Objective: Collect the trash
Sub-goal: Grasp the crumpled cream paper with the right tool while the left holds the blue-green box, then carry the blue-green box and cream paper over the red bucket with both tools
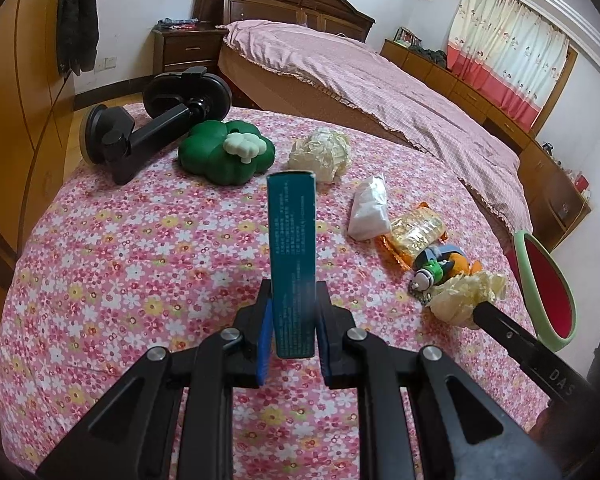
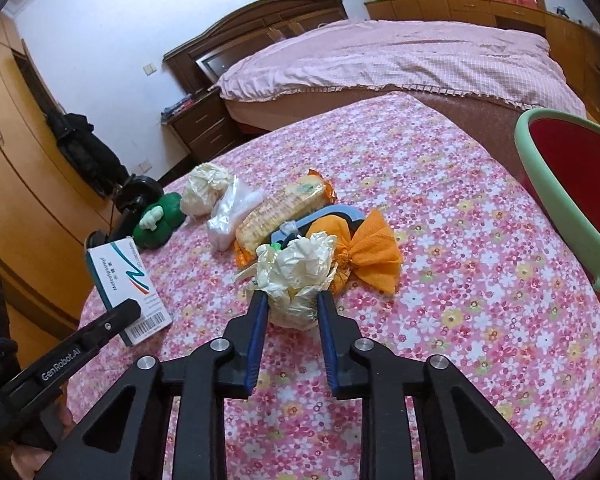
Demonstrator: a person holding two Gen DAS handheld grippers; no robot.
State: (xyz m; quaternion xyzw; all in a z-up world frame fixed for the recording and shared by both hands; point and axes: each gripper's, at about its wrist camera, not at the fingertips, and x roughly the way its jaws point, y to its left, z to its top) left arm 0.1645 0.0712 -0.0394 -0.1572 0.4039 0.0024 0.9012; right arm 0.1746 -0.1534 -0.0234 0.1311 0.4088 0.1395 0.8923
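Nearest, the left claw (image 1: 294,330) is clamped on a teal box (image 1: 291,256), lifted off the flowered surface (image 1: 120,260); the right claw (image 2: 293,304) pinches a cream crumpled wad (image 2: 296,270), which seems to rest on the cloth; just beyond lie a yellow snack packet (image 2: 282,210), a clear bag (image 2: 230,212) and a second wad (image 2: 204,194); to the right stands the red bin (image 2: 572,168). Pickup looks under way; next, I judge, both loads must be carried over its green rim and released.

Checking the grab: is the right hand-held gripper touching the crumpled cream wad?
Touching: the right wrist view shows the right hand-held gripper squeezing the wad.
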